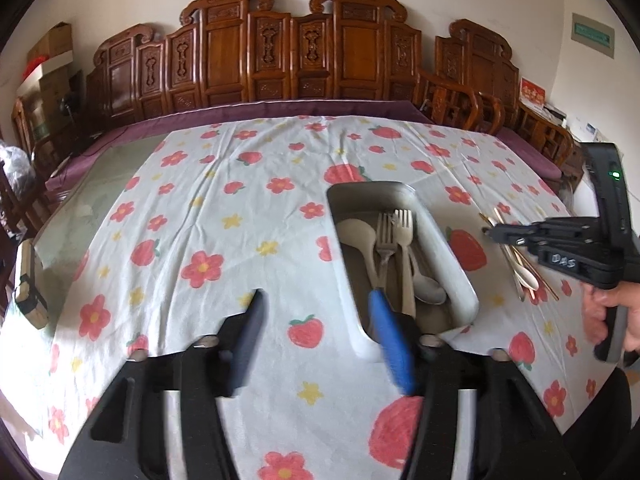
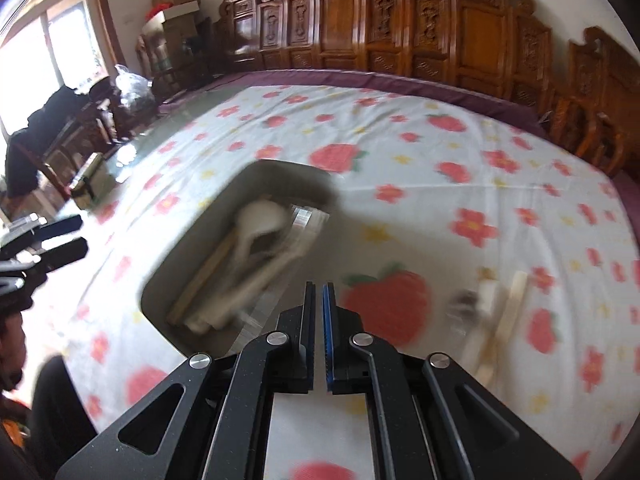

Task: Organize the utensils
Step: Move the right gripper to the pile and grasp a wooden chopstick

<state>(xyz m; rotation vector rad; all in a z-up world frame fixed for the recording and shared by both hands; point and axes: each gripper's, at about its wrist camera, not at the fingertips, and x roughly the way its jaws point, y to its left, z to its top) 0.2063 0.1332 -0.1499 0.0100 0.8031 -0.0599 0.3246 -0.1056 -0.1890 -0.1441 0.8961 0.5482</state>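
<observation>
A grey rectangular tray (image 1: 456, 264) lies on the flowered tablecloth and holds pale spoons (image 1: 360, 236), two forks (image 1: 394, 228) and a metal spoon (image 1: 430, 292). My left gripper (image 1: 316, 304) stands open, its blue-padded finger over the tray's near end and the other over bare cloth, with nothing between them. Loose chopsticks and a small spoon (image 1: 524, 276) lie on the cloth right of the tray. My right gripper (image 1: 490, 232) hovers above them, shut and empty. In the blurred right wrist view, the right gripper (image 2: 319, 286) sits between the tray (image 2: 288, 180) and the loose utensils (image 2: 496, 312).
Carved wooden chair backs (image 1: 288, 52) line the far side of the table. A bare glass tabletop (image 1: 104, 184) shows left of the cloth, with a small box (image 1: 28, 280) on its edge. A hand (image 1: 616, 312) grips the right gripper's handle. The left gripper (image 2: 83, 233) shows at the right wrist view's left edge.
</observation>
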